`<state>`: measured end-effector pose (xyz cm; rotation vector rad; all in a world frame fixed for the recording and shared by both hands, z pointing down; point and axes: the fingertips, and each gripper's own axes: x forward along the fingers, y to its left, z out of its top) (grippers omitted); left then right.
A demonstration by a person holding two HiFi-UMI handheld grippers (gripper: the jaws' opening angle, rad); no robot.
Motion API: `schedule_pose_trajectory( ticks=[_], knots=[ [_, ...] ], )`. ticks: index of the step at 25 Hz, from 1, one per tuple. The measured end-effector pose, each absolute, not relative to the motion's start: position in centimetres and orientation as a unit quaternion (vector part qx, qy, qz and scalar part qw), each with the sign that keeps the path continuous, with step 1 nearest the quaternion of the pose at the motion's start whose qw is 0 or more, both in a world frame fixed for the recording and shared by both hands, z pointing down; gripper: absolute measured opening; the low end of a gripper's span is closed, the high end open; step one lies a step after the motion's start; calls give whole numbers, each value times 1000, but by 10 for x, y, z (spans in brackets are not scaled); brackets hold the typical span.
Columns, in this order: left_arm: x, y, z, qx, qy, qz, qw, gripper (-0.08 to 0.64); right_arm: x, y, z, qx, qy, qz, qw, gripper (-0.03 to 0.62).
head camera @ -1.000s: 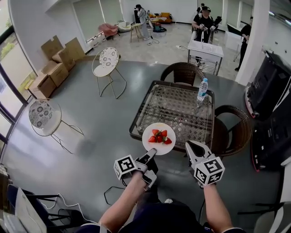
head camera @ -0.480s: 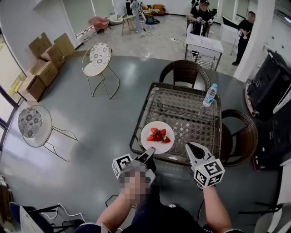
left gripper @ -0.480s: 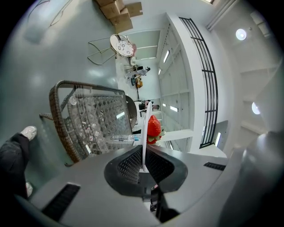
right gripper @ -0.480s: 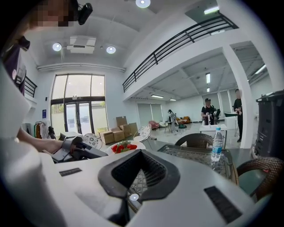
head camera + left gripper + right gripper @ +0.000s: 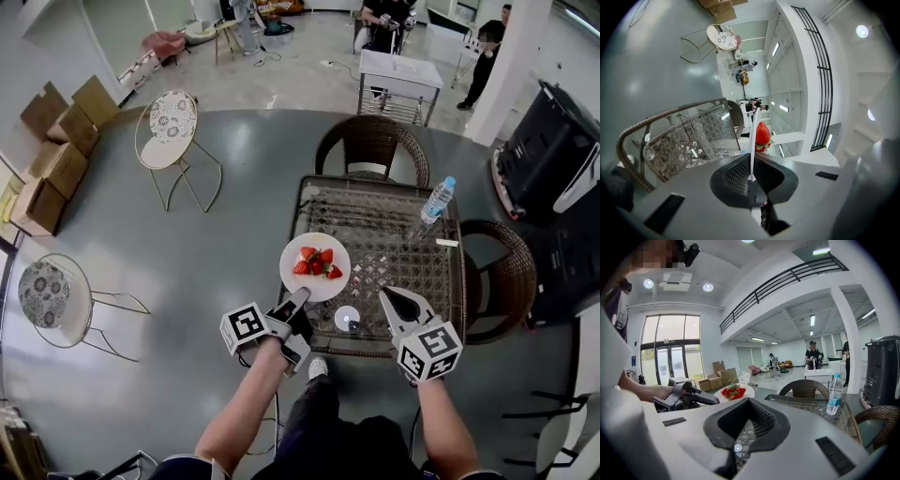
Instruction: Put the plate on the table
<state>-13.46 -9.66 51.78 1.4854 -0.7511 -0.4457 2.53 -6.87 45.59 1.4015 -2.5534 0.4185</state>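
A white plate point(image 5: 315, 267) with several strawberries point(image 5: 316, 262) hangs over the near left part of the wicker, glass-topped table point(image 5: 309, 192). My left gripper point(image 5: 298, 302) is shut on the plate's near rim. In the left gripper view the plate point(image 5: 753, 140) stands edge-on between the pads, with a strawberry point(image 5: 762, 133) beside it. My right gripper point(image 5: 387, 296) is shut and holds nothing, above the table's near edge to the right of the plate. In the right gripper view the plate point(image 5: 736, 392) and the left gripper point(image 5: 686, 397) show at the left.
A water bottle point(image 5: 437, 200) stands at the table's far right, and a small white round object point(image 5: 347, 319) lies near its front edge. Wicker chairs point(image 5: 370, 145) point(image 5: 511, 272) stand at the far and right sides. A black unit point(image 5: 553, 141) is at the right; people stand far back.
The table has come closer and lower in view. The plate, still in the left gripper, now hangs further over the tabletop than before. The right gripper keeps its place beside it.
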Motion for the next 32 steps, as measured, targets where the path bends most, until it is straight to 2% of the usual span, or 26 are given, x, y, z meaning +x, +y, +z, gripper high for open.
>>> schedule_pose_trajectory(
  ticks=[10, 18, 32],
  knots=[
    [-155, -163, 551, 642, -316, -167, 678, 18, 14, -121, 469, 502, -844, 155, 105, 5],
    [-143, -194, 577, 632, -320, -159, 688, 18, 23, -162, 491, 488, -849, 169, 111, 5],
    [-115, -245, 632, 574, -366, -210, 702, 18, 62, -227, 527, 432, -868, 204, 136, 5]
  ],
)
